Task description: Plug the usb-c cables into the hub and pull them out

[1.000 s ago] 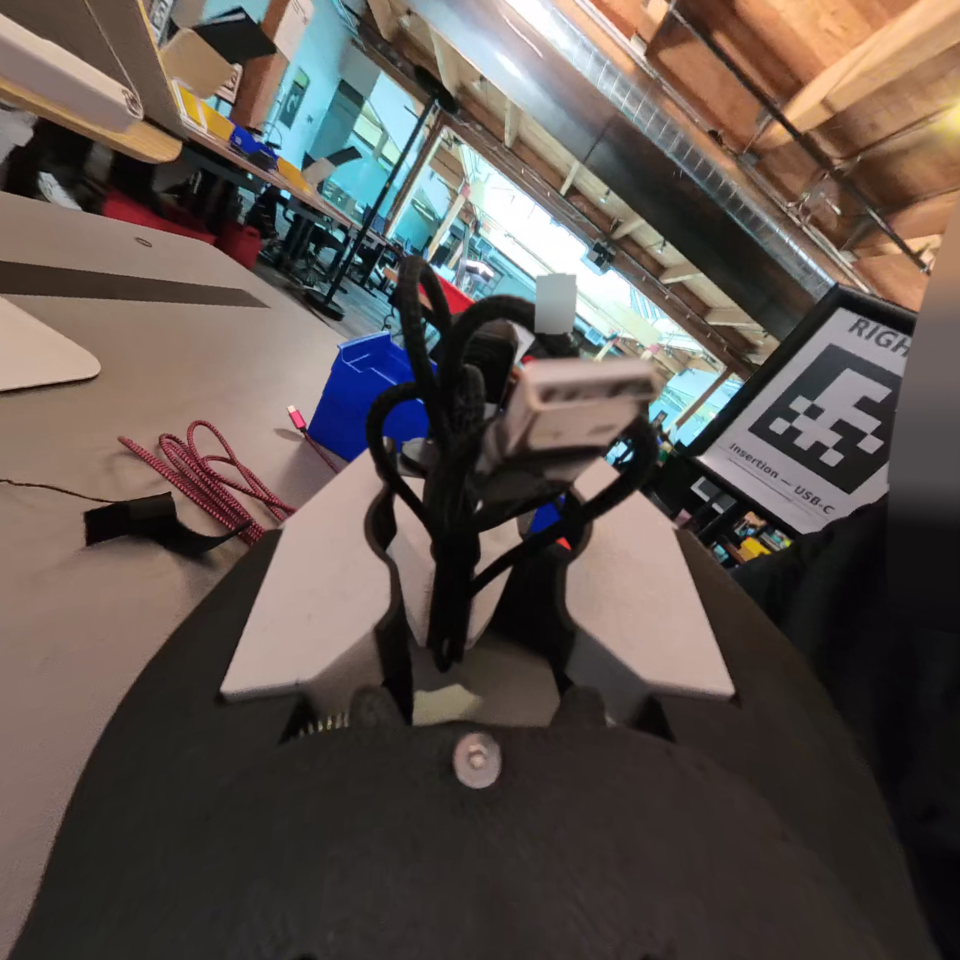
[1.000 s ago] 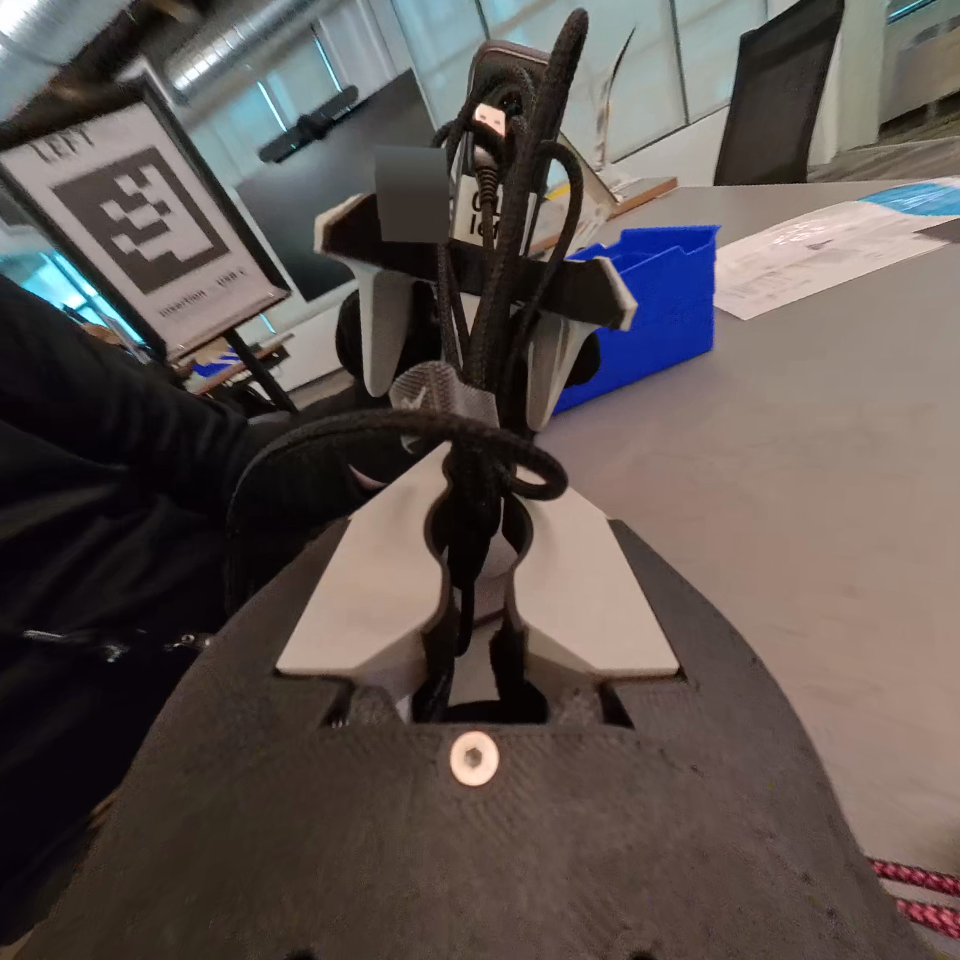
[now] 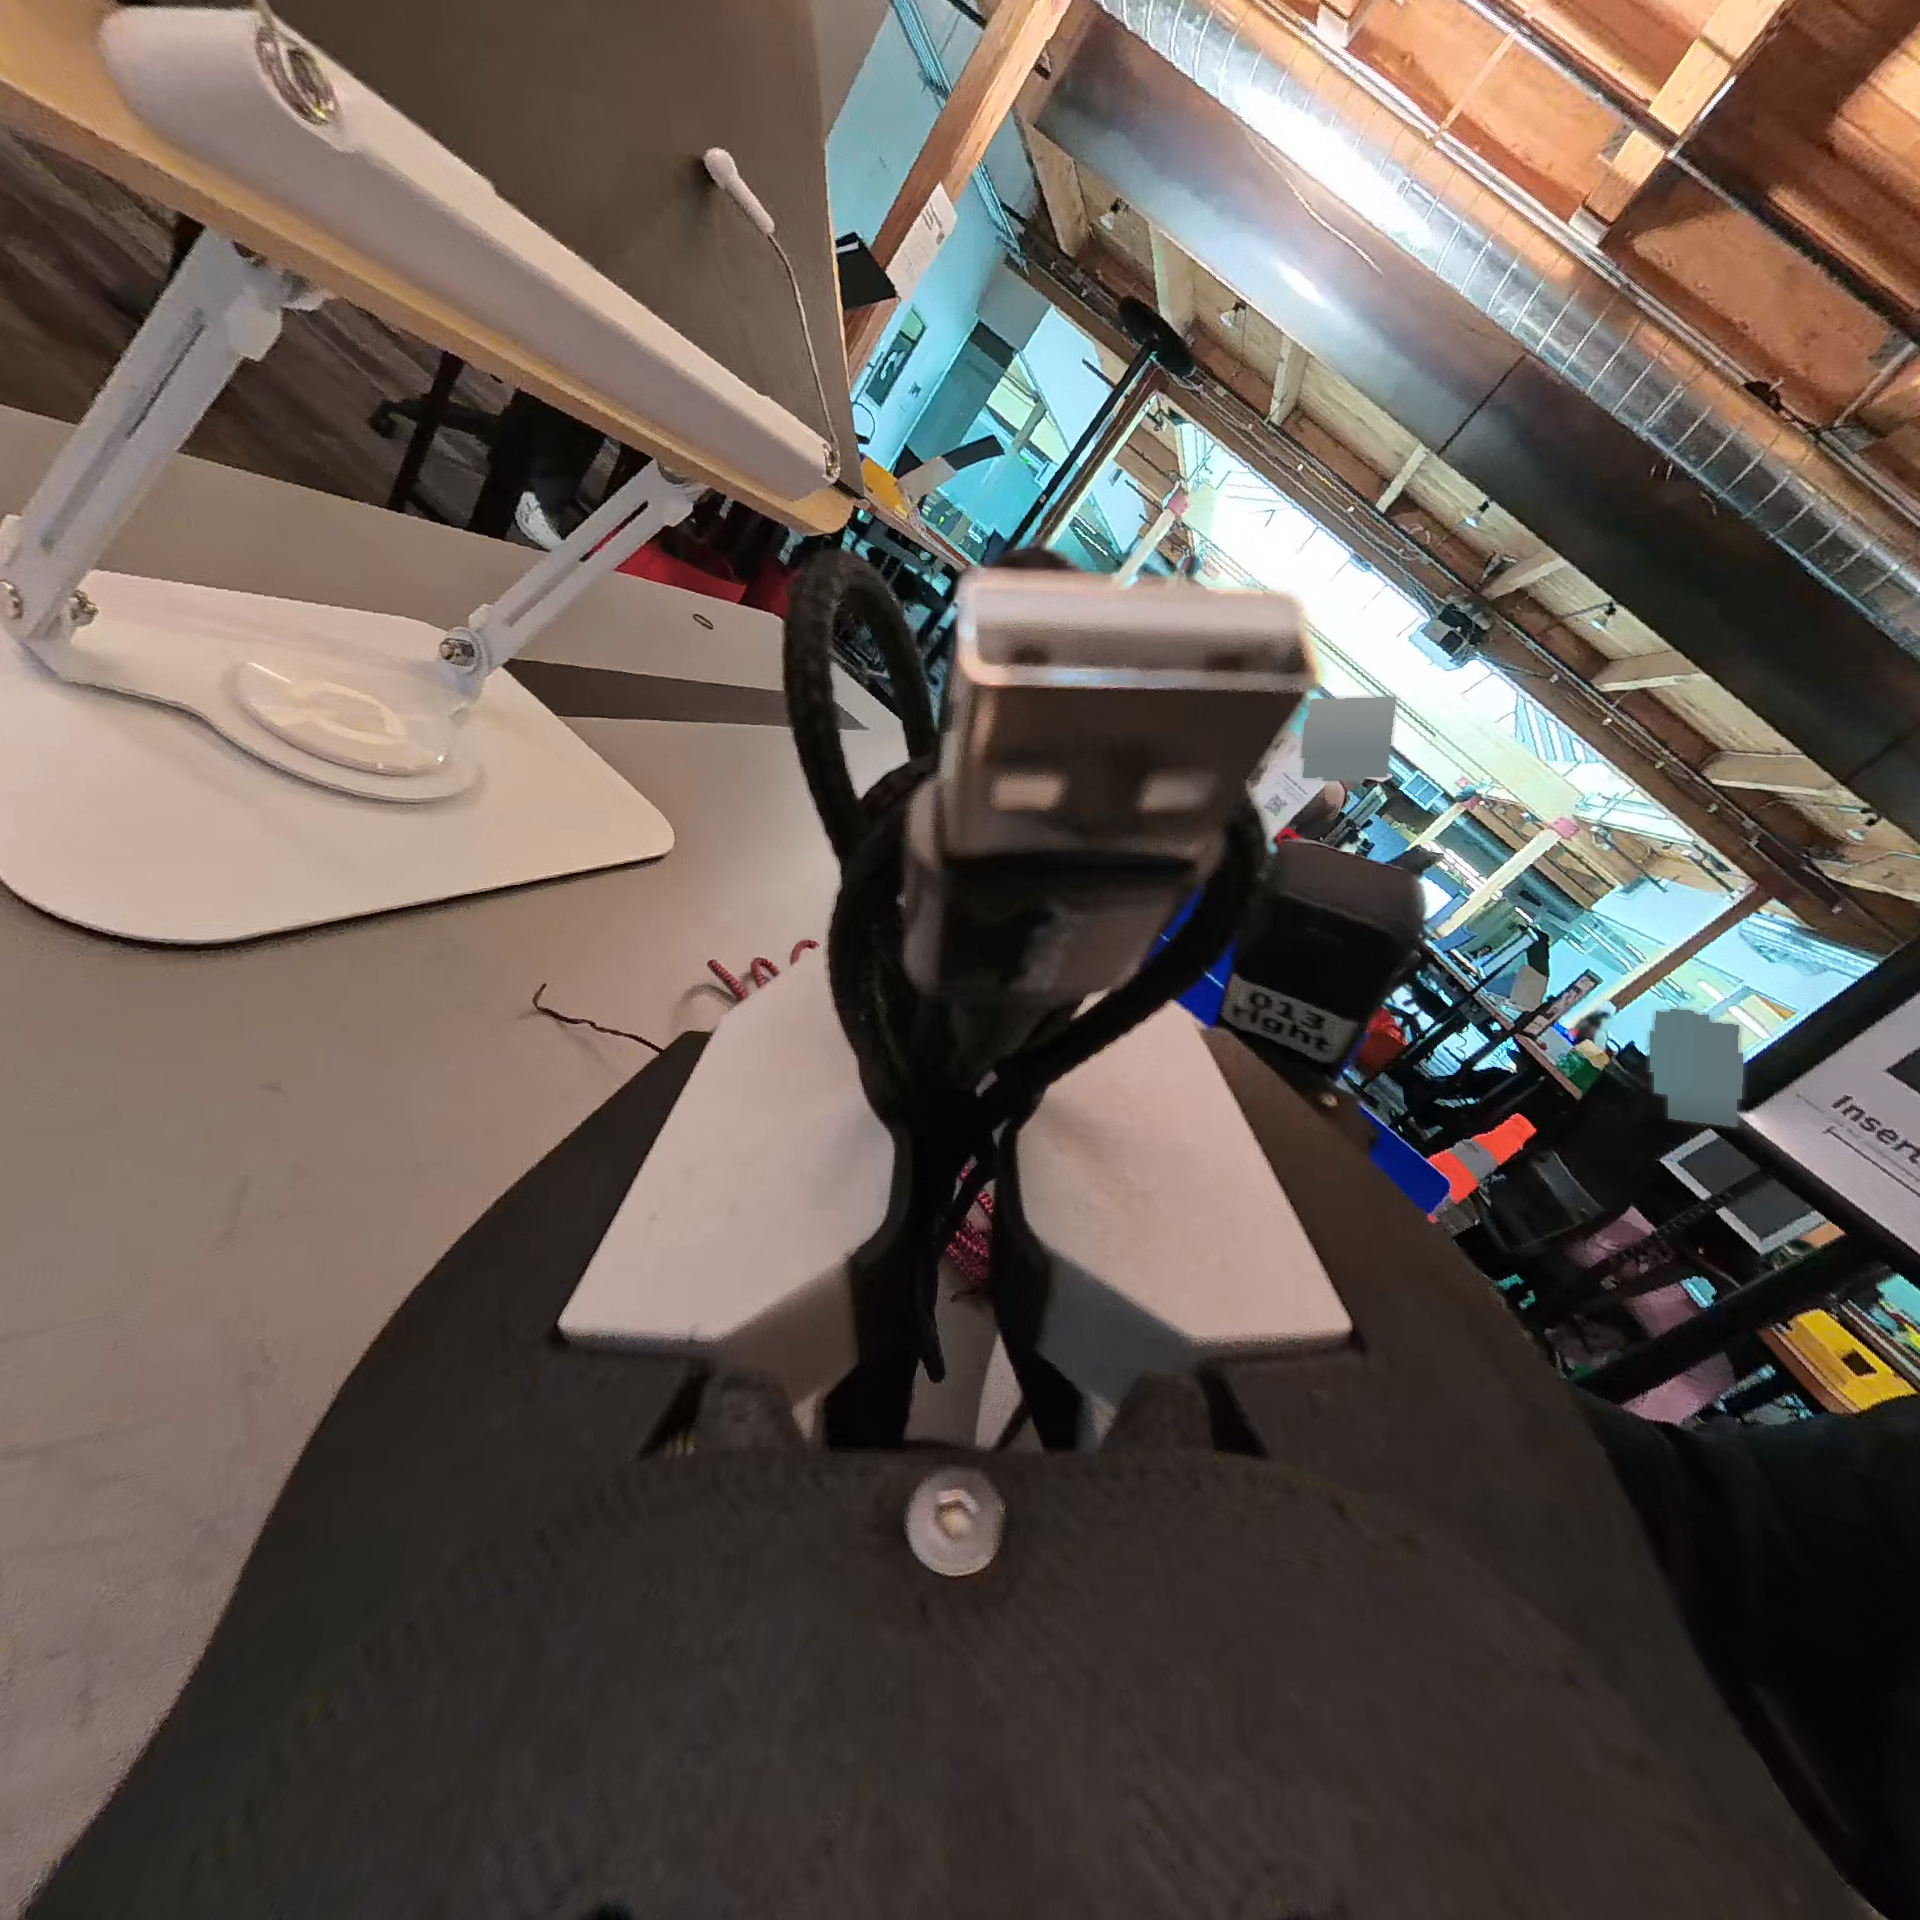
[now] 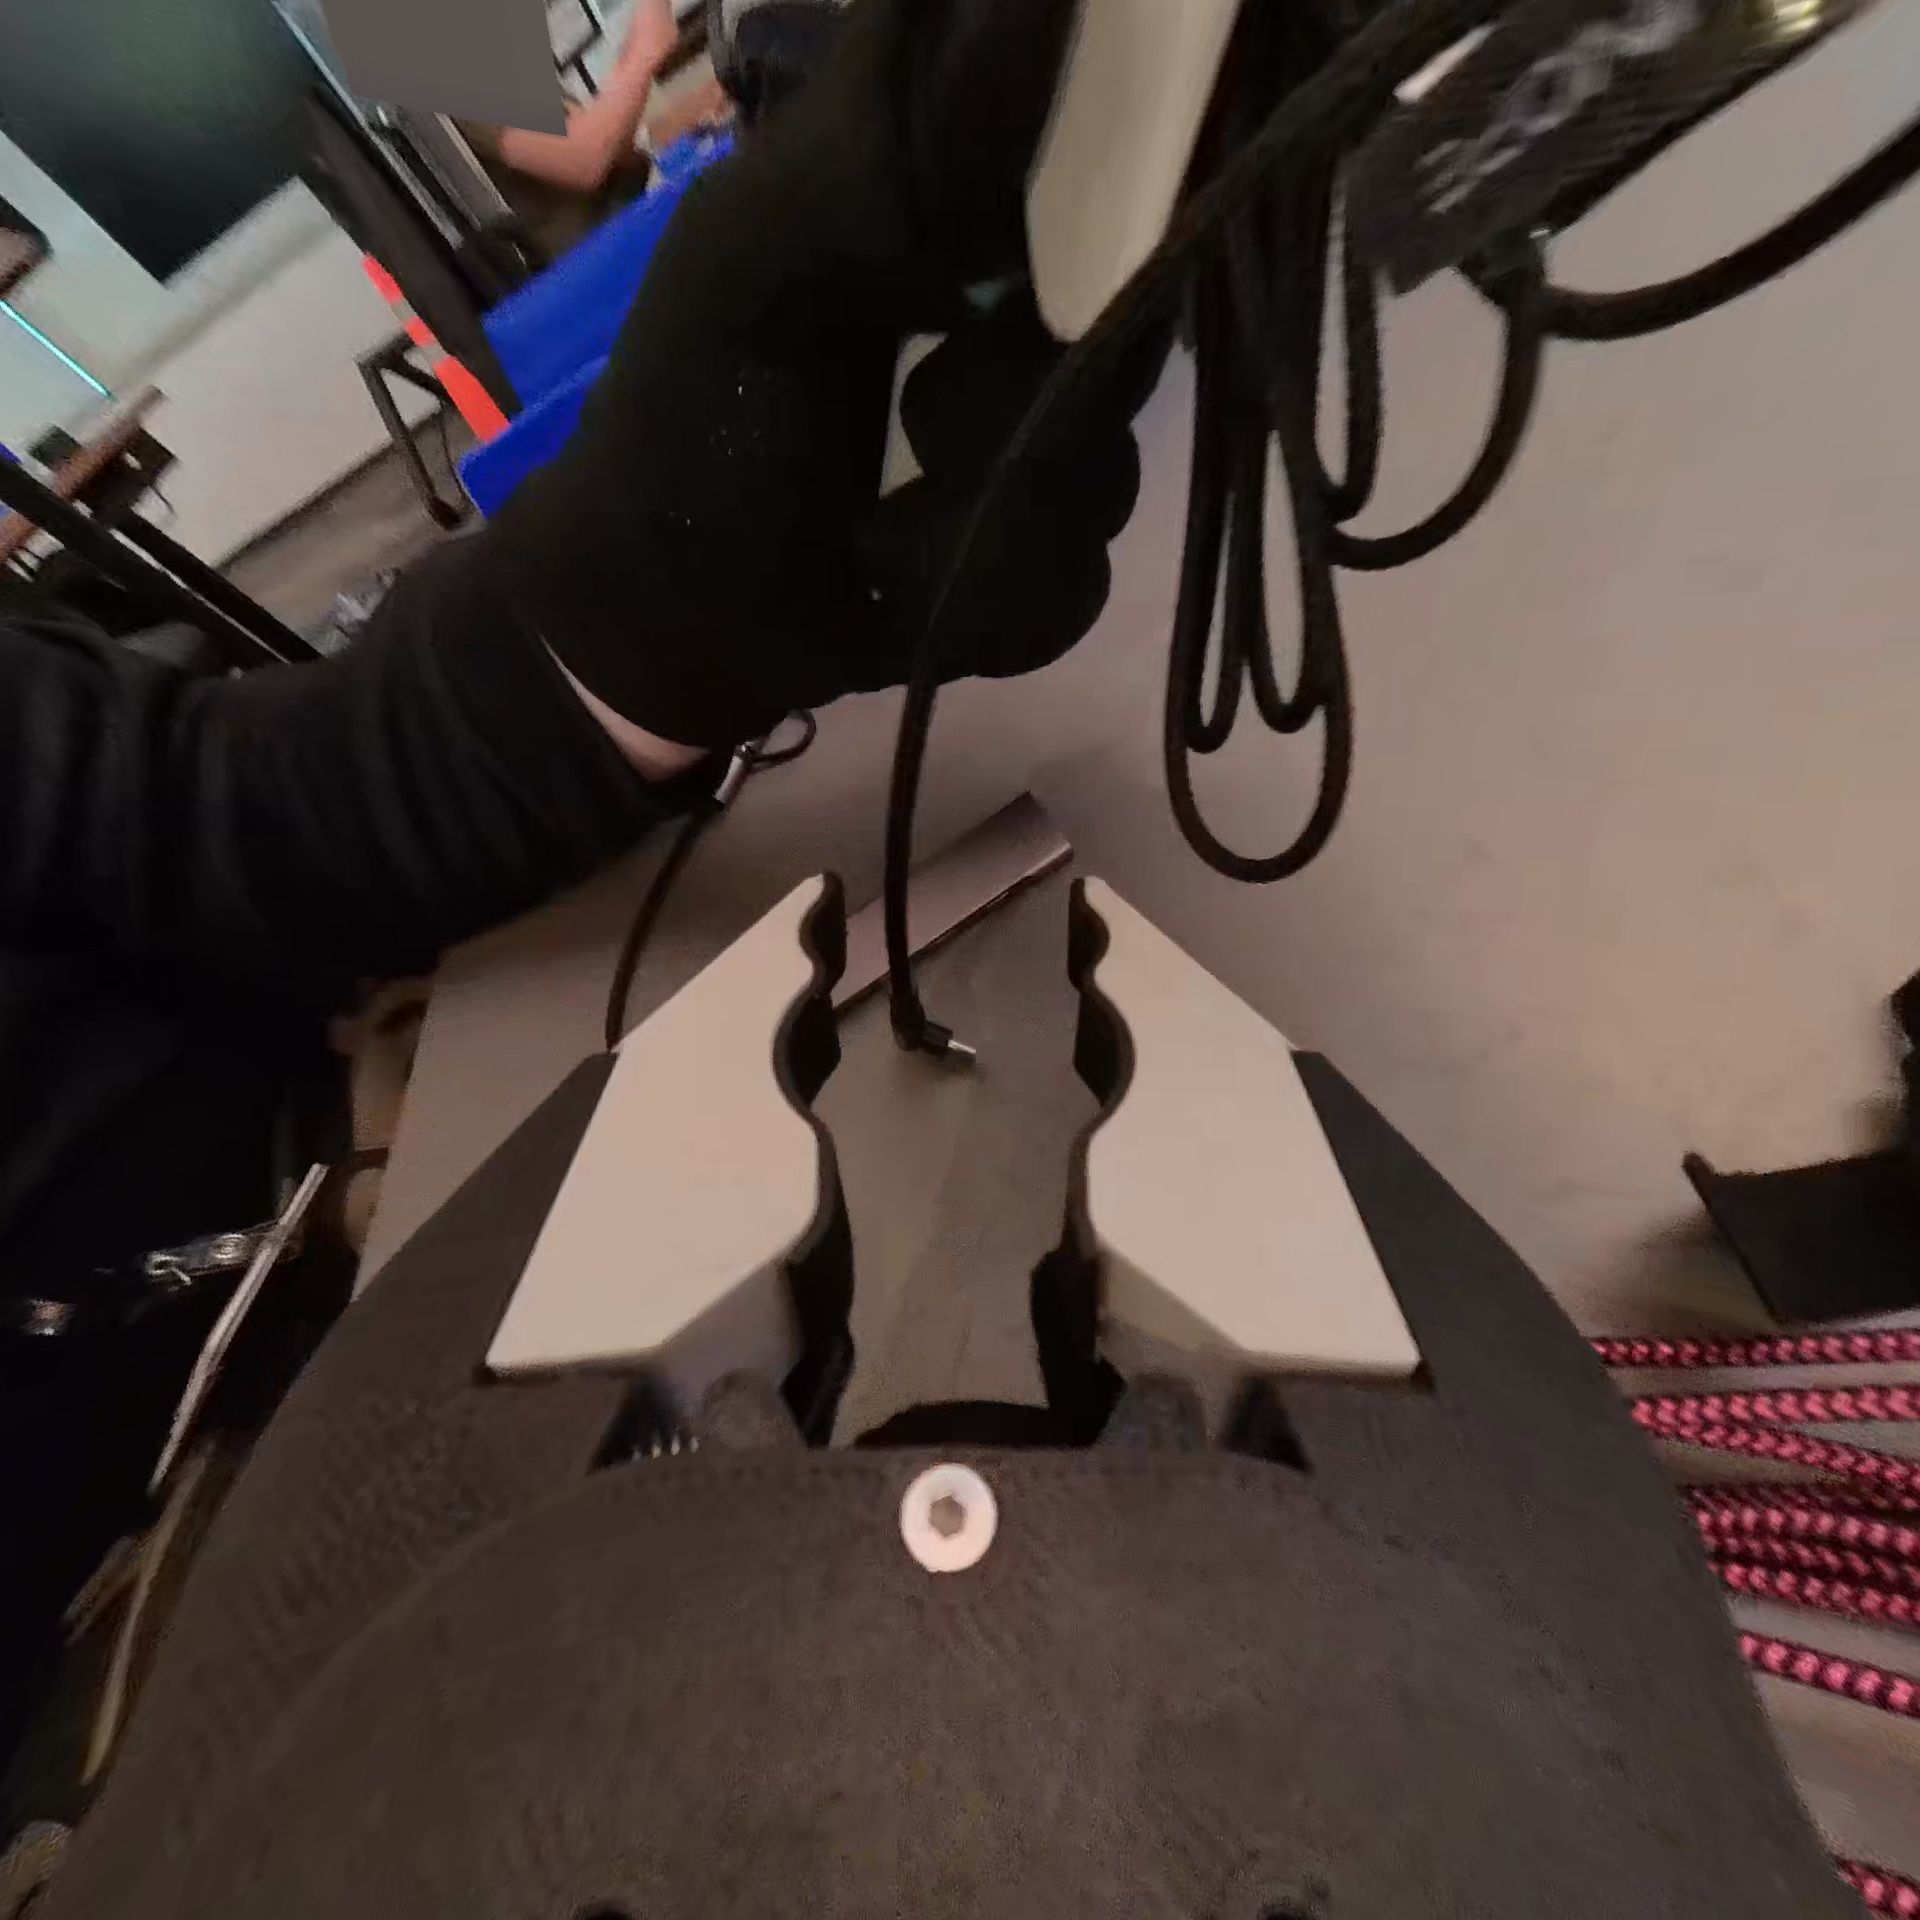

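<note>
Left wrist view: the left gripper (image 3: 951, 1049) is clamped on a bundle of black cable (image 3: 883, 997) at frame centre, its silver plug (image 3: 1101, 748) pointing up. A white stand (image 3: 312, 790) sits upper left on the grey table (image 3: 260, 1143). Right wrist view: the right gripper (image 4: 951, 914) is spread and empty; a cable end (image 4: 930, 1039) hangs between its fingers, near red braided cable (image 4: 1808, 1475) at lower right.

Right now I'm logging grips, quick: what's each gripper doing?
Left gripper: shut on the black cable bundle.
Right gripper: open, holding nothing; a loose cable end hangs between its fingers.
</note>
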Demonstrator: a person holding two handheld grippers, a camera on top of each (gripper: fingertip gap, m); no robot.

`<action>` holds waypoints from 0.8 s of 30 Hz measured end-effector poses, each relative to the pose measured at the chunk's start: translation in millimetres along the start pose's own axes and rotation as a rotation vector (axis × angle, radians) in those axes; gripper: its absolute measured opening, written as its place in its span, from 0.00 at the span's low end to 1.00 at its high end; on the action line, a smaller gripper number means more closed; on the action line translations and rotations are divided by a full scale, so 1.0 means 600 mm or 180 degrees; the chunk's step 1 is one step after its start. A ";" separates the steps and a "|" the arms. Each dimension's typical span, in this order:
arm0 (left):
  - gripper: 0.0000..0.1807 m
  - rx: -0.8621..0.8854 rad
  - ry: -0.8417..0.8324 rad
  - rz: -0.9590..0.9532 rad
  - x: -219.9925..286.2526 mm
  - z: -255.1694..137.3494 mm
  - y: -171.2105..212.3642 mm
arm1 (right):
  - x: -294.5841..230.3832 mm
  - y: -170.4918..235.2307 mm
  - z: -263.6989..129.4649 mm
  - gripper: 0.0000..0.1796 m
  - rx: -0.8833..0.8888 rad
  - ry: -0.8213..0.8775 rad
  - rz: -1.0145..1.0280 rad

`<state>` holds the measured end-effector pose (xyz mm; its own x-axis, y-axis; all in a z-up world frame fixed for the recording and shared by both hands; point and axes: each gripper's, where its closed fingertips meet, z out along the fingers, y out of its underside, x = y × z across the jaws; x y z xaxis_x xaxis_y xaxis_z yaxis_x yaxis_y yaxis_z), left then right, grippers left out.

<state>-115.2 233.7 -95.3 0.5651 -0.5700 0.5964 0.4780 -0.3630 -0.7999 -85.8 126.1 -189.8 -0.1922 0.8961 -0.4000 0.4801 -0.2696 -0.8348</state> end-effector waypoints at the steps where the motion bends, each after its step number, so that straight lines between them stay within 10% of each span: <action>1: 0.02 0.0006 -0.0003 -0.0019 0.000 0.001 0.001 | -0.002 0.004 0.004 0.22 -0.0056 0.0029 -0.0056; 6: 0.02 -0.0049 -0.0030 -0.0009 0.001 0.007 0.009 | -0.019 0.032 0.024 0.01 -0.0435 -0.0011 -0.0274; 17: 0.13 -0.1166 -0.0952 -0.0318 -0.103 -0.019 0.105 | -0.026 -0.010 -0.002 0.00 0.0150 -0.0365 0.0029; 24: 0.42 -0.1707 -0.1249 -0.0342 -0.126 -0.043 0.142 | -0.015 -0.031 -0.016 0.00 0.0439 -0.0371 0.0144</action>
<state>-134.6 226.7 -210.1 0.7839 -0.2370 0.5738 0.2022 -0.7764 -0.5969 -84.5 126.5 -167.1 -0.2748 0.8373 -0.4727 0.3700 -0.3617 -0.8557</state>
